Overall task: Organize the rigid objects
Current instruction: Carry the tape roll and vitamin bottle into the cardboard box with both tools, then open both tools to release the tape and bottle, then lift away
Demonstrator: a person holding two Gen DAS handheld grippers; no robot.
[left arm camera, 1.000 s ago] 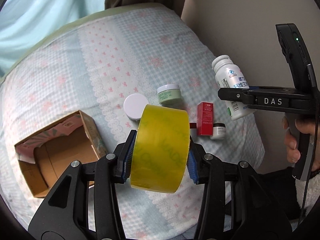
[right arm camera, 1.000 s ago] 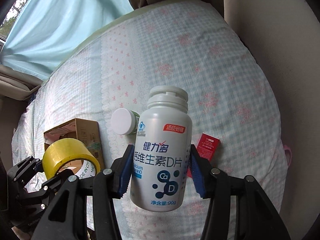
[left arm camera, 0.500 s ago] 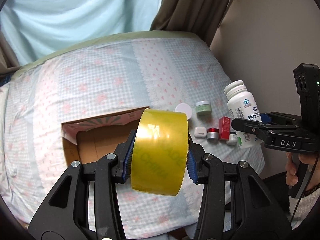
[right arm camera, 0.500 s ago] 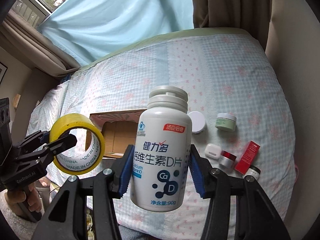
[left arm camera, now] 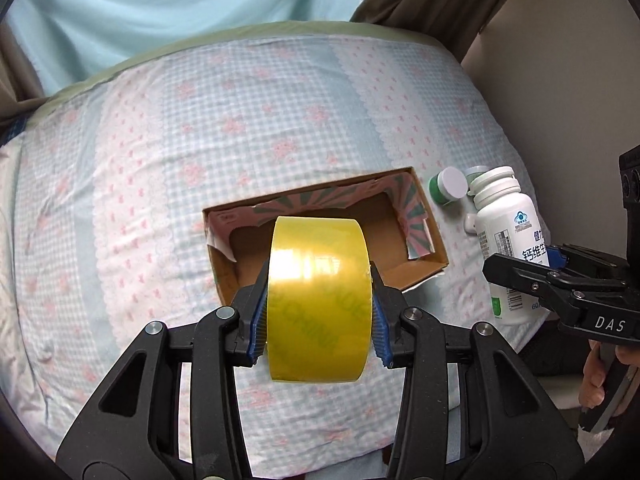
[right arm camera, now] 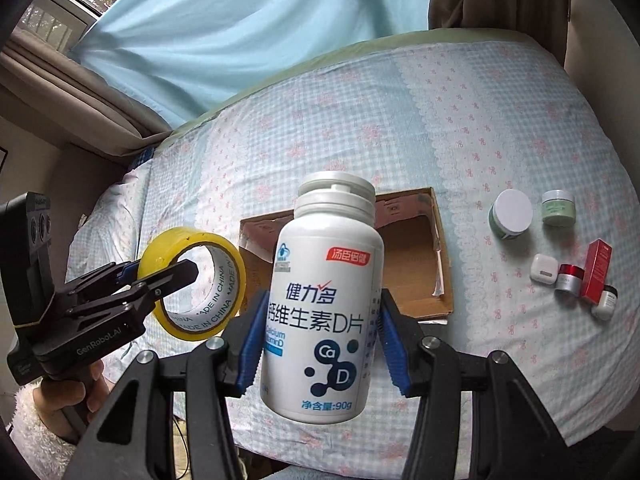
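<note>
The yellow tape roll is pinched across its flat sides by the left gripper, hanging in the air in front of the open cardboard box on the checked bedspread, so that one looks close to going in. The white vitamin bottle is clamped upright around its belly by the right gripper, also up in the air near the box. Honestly the risk I see is both hands heading for the same box at once: the two grippers are near each other and could bump. The bottle is smooth and round, so a knock could twist it in the pads. The box is light with ragged torn flaps, so a roll dropped on the rim could tip or shove it toward the green jar and the little red carton sitting off to the side.
</note>
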